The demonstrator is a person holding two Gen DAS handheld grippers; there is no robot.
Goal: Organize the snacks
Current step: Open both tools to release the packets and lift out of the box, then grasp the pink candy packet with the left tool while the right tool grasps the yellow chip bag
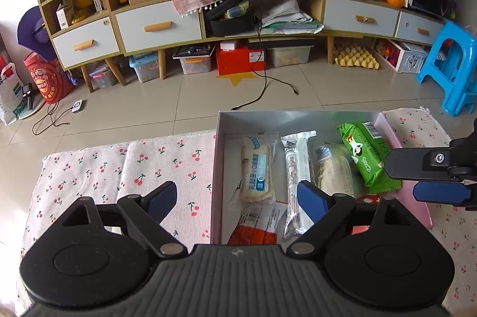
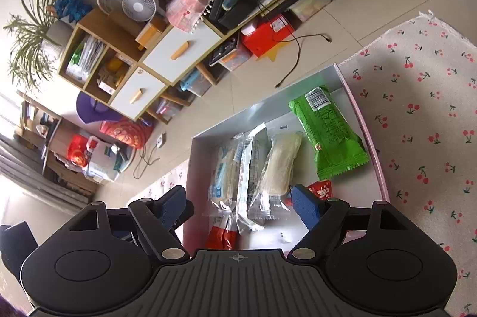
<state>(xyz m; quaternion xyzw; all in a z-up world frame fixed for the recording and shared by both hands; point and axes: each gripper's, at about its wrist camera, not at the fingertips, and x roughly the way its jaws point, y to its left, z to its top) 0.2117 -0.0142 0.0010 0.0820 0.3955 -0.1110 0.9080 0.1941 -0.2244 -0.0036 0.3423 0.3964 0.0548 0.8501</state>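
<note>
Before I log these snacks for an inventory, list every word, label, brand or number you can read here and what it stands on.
Nothing reads cleanly enough to quote.
Green packet: barcode and rows of print, too small to read.
White-and-blue packet: blue characters, too blurred to read.
Silver wrapper: fine print, unreadable.
Red packet: white characters, partly hidden by the right tool.
Red bag on the floor: round emblem, illegible.

**Materials and surfaces**

The box (image 1: 217, 177) looked like smooth matt cardboard, grey inside. The green packet (image 1: 368, 157) at the right of the frame was glossy plastic film. The white wrapper (image 1: 295, 177) was shiny foil-like plastic. The tablecloth (image 1: 119, 168) at lower left was rough woven cloth. The left gripper (image 1: 238, 199) was matt black plastic with blue pads (image 1: 311, 197).
</note>
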